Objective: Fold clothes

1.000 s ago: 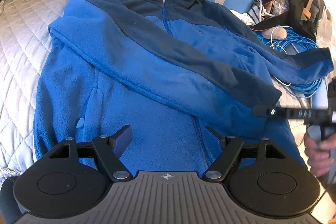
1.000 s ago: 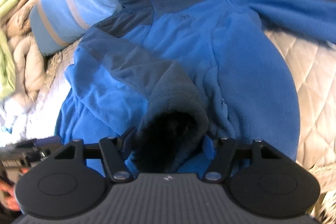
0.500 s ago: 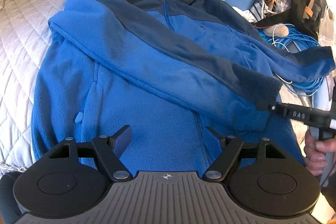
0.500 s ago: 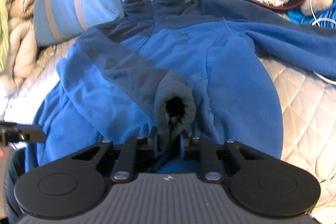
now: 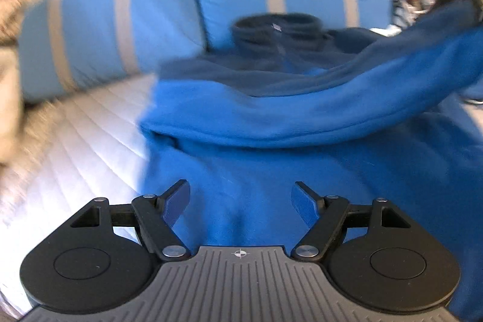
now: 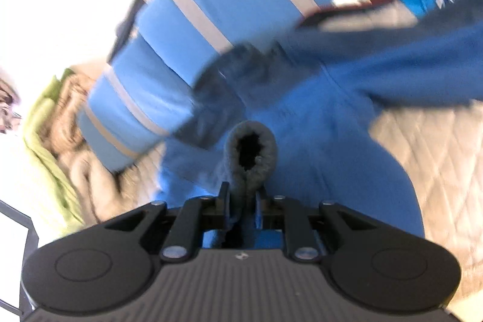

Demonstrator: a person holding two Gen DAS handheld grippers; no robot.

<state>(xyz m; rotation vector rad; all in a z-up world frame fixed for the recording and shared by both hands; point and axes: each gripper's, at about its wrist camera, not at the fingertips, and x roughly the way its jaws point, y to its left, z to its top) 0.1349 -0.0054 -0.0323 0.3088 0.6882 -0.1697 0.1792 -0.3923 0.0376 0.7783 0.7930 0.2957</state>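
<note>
Jacket (image 5: pixel 302 171): blue fleece, spread front-up on the quilted bedspread (image 5: pixel 90 147), collar (image 5: pixel 276 29) toward the two striped pillows (image 5: pixel 120 29).
Sleeve (image 5: pixel 347 110): drawn across the chest from the left side of the view, rising toward the upper right; the far end leaves the left wrist view.
Cuff (image 6: pixel 250 147): grey-lined opening faces the right wrist camera, lower edge caught between the fingers.
Right gripper (image 6: pixel 243 208): fingers pressed close together, pinching the cuff; fabric bunches just above the tips.
Left gripper (image 5: pixel 240 201): fingers spread wide, nothing between them, hovering over the lower front of the jacket.
Step in hand (judged): carrying the sleeve over the body to lay it flat for the fold.
Doing it well: keep the pinch firm on the cuff edge; fleece is thick and soft, so a shallow bite may slip.
Path: lift just enough to clear the chest, then lay the sleeve straight so no twist is trapped under it.
Left hand's job: it looks well placed to press the body down near the hem, so the pull does not drag the whole jacket off square.
Risk: both views are blurred, so the exact depth of the grip cannot be told.
</note>
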